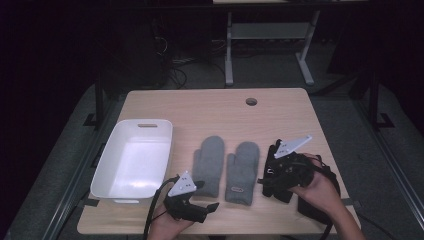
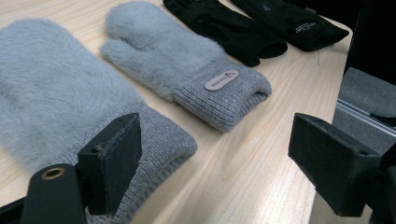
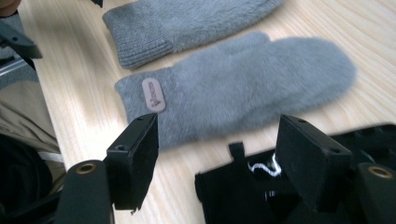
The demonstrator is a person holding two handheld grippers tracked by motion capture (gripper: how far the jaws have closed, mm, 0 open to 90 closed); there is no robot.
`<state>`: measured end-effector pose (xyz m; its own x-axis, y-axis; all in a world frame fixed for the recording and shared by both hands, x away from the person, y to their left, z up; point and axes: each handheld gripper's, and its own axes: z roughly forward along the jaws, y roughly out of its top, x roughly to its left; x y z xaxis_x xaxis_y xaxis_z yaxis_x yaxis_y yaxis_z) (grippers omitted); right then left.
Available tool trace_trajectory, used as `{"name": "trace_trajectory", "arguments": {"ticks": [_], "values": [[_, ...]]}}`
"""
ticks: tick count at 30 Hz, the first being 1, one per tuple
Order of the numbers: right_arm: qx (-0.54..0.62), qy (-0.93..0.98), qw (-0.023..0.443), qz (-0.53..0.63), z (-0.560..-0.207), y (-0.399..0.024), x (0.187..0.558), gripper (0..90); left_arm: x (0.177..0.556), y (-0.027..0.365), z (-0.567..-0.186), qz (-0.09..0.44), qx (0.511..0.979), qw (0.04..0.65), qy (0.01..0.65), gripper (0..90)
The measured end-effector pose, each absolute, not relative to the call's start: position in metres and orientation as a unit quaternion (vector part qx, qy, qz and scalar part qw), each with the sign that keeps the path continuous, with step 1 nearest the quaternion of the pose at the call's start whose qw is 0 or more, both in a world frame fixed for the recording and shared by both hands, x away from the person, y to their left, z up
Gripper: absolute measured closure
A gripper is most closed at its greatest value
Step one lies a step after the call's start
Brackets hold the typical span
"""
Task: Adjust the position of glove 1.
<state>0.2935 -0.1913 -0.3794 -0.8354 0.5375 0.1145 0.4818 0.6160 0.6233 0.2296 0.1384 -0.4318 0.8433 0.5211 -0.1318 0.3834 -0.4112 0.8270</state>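
High view: two fuzzy grey mittens [image 1: 226,167] lie mid-table beside a white plastic bin [image 1: 132,160]. The left gripper [image 1: 212,206] and right gripper [image 1: 267,175] both gape wide (nothing held). A shallow pinch could slip off the fluff.

White plastic tub [image 1: 133,160], wooden table [image 1: 215,107], grey floor [image 1: 350,107]

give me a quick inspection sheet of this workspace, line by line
surface: light wooden table with a round hole near its far edge
job's things: two grey mittens flat side by side, cuffs toward the person; black gloves lie to their right
clutter: empty white bin at the left
grippers: left hand-held gripper open near a mitten cuff; right hand-held gripper open over the black gloves
cables: black cable trails from the left hand-held gripper
surroundings: dark room, white desk legs beyond
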Motion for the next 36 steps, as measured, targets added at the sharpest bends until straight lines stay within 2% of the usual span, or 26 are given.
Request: {"name": "trace_trajectory", "arguments": {"ticks": [12, 21, 30, 36], "values": [[0.242, 0.921, 0.023, 0.306, -0.383, -0.147, 0.330, 31.1, 0.230, 0.142, -0.432, 0.070, 0.831, 0.476, 0.281, 17.3], [0.238, 0.927, 0.009, 0.289, -0.392, -0.132, 0.349, 33.2, 0.231, 0.145, -0.429, 0.072, 0.829, 0.478, 0.283, 17.3], [0.242, 0.938, 0.001, 0.246, -0.412, -0.120, 0.361, 38.1, 0.232, 0.146, -0.430, 0.068, 0.825, 0.481, 0.288, 17.3], [0.234, 0.949, 0.001, 0.212, -0.430, -0.112, 0.366, 45.1, 0.232, 0.146, -0.430, 0.073, 0.826, 0.477, 0.292, 17.3]]}}
